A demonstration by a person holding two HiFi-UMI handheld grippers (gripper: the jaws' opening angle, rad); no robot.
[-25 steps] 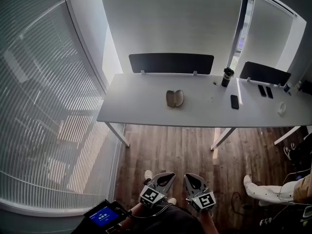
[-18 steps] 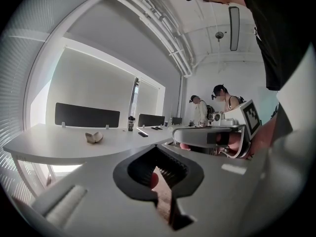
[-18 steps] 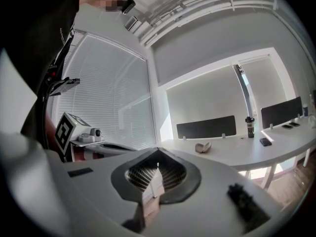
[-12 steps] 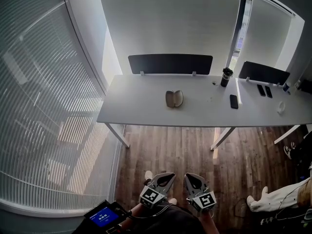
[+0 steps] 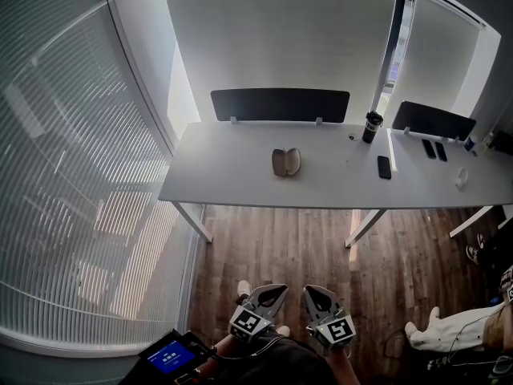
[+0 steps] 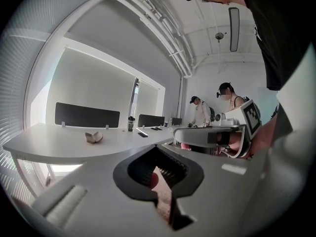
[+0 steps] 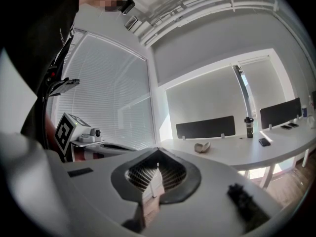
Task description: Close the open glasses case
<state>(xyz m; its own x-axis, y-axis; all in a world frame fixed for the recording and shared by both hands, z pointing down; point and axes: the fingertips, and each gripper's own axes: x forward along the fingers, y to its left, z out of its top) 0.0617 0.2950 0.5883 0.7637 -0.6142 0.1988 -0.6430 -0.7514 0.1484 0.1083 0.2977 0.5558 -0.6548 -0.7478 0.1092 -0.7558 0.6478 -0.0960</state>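
The open glasses case (image 5: pixel 286 162), tan with its two halves spread, lies mid-table on the white desk (image 5: pixel 240 183), far from both grippers. It also shows small in the left gripper view as the case (image 6: pixel 94 137) and in the right gripper view as the case (image 7: pixel 201 146). My left gripper (image 5: pixel 271 292) and right gripper (image 5: pixel 317 293) hang side by side low by the person's body, over the wooden floor. The left gripper (image 6: pixel 159 151) has its jaws together with nothing in them. The right gripper (image 7: pixel 158 153) is likewise shut and holds nothing.
On the desk's right part stand a black bottle (image 5: pixel 373 127) and a dark phone (image 5: pixel 385 167). Black divider panels (image 5: pixel 280 104) line the back edge. Blinds (image 5: pixel 72 175) cover the left wall. A seated person's leg (image 5: pixel 449 331) is at the lower right. Other people (image 6: pixel 201 113) stand beyond.
Both grippers and the case stay where they were. Only the person's leg at the lower right has shifted.
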